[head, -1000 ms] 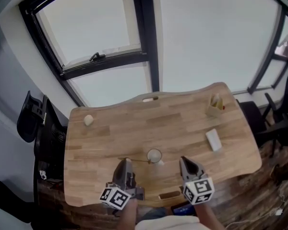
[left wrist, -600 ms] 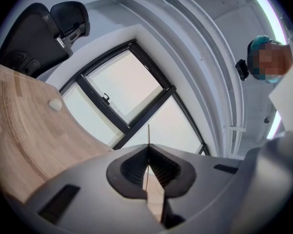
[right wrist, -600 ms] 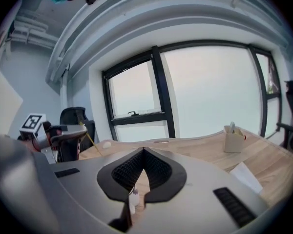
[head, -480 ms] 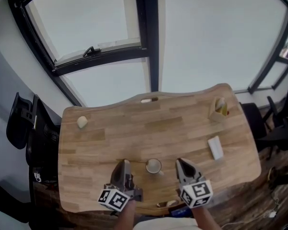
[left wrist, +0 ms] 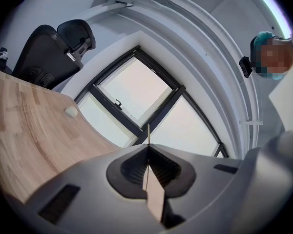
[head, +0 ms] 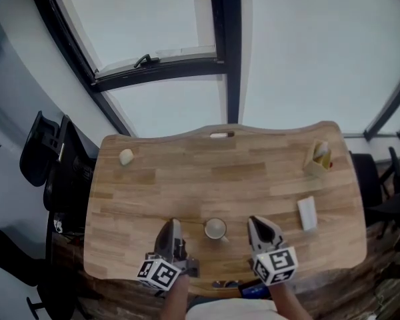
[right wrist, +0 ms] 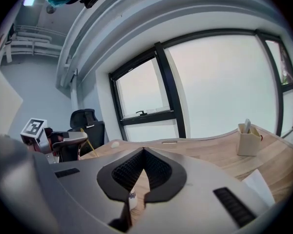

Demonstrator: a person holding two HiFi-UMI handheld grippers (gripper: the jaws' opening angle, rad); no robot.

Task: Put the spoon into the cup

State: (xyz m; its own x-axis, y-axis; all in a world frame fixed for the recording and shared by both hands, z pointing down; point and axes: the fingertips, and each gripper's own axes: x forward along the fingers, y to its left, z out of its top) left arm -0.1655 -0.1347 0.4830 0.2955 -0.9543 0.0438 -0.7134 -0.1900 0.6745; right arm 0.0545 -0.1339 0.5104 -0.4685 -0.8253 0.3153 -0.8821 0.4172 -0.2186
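A pale cup (head: pixel 215 229) stands near the front edge of the wooden table (head: pixel 187 179). My left gripper (head: pixel 174 224) is just left of it, shut on the spoon (head: pixel 191 224), a thin wooden stick that reaches toward the cup's rim. In the left gripper view the spoon (left wrist: pixel 148 133) stands up out of the closed left gripper (left wrist: pixel 148 145). My right gripper (head: pixel 253 221) is to the right of the cup, apart from it, with its jaws together and holding nothing. Seen from the right gripper (right wrist: pixel 144 150), the spoon (right wrist: pixel 86 141) slants up beside the left gripper's marker cube.
A small pale lump (head: pixel 125 157) lies at the table's far left. At the far right stands a tan holder (head: pixel 318 159) with items, and a white block (head: pixel 307 213) lies nearer. Black office chairs (head: pixel 50 169) crowd the left edge. Large windows lie beyond.
The head view has swung and shifted. Both grippers keep their places on either side of the cup, the left one still holding the spoon. Nothing was let go.
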